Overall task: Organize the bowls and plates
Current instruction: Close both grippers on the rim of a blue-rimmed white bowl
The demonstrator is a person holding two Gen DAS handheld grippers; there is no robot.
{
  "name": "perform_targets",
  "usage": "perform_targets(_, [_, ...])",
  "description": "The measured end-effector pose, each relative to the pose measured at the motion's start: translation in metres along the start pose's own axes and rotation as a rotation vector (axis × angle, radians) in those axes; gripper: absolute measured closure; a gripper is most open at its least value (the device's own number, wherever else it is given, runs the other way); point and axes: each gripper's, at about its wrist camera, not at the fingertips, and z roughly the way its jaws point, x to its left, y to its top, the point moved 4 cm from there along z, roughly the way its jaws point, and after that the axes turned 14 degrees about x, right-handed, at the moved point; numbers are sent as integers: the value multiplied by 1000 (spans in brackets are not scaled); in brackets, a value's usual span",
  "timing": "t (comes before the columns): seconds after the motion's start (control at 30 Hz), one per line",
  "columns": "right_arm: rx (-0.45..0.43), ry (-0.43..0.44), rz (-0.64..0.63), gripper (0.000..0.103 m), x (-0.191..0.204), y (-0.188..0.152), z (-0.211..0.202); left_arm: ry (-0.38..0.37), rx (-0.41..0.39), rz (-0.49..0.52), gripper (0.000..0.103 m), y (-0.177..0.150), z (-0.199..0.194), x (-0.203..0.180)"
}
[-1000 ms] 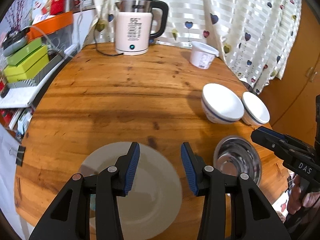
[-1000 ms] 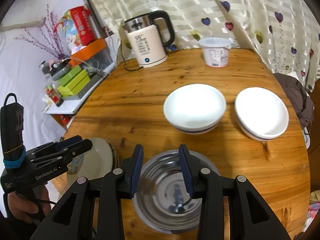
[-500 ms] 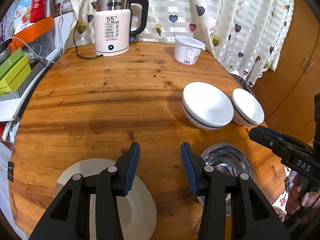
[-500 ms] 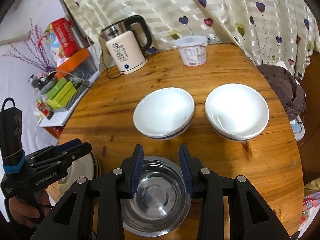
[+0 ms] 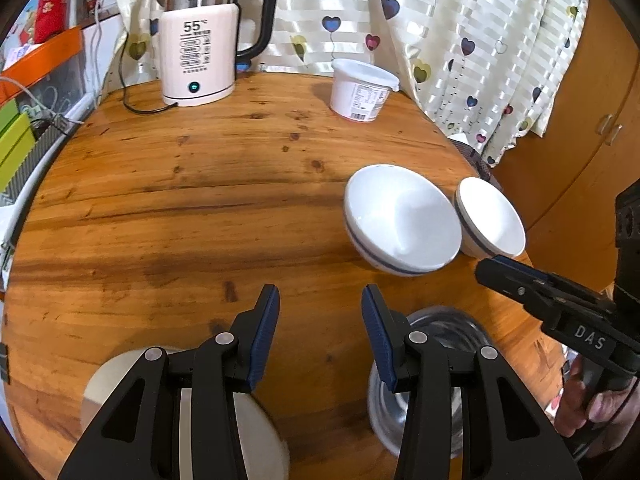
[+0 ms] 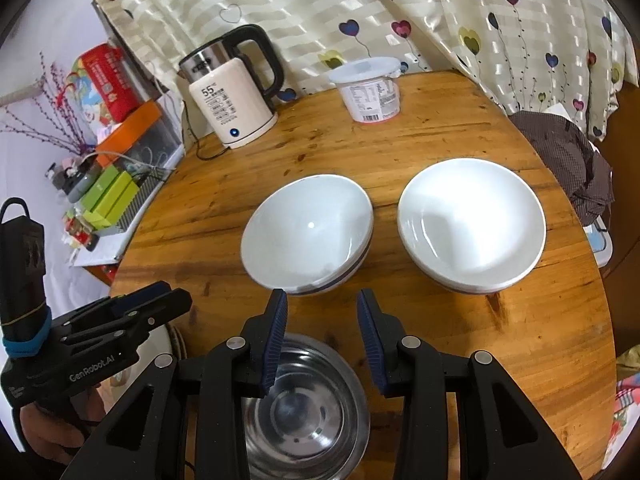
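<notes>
Two white bowls with a blue band sit side by side on the round wooden table [image 5: 168,208]: the left bowl [image 6: 308,232] [image 5: 400,220] and the right bowl [image 6: 472,224] [image 5: 490,218]. A steel bowl [image 6: 308,412] [image 5: 440,336] lies near the front edge, under my right gripper [image 6: 322,298], which is open and empty just short of the left white bowl. My left gripper [image 5: 320,292] hangs open over bare wood, with a cream plate [image 5: 260,432] beneath its left finger. The right gripper [image 5: 496,270] also shows at the right of the left wrist view.
An electric kettle [image 5: 200,40] with its cord and a white lidded tub [image 5: 362,90] stand at the table's far side by the curtain. Boxes and a rack [image 6: 116,196] crowd a shelf to the left. A dark cloth [image 6: 568,160] lies off the right edge.
Both grippers moved forward over the table: the plate and the steel bowl slid down toward the frame bottoms, and the white bowls came nearer. Neither gripper changed its opening.
</notes>
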Motion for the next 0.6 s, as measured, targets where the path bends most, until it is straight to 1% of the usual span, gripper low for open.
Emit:
perform_targets(0.23, [6,6,33,67,-9,12,10,-53,19,-5,59,16,12,-7])
perform_targets(0.43, [7,12,55,69,-15,21,16,-101,10,-7,59,28,18,-13])
perform_targets(0.6, [10,13,62,72,-17,26,21,-111,16,-18,59,36,26,-13])
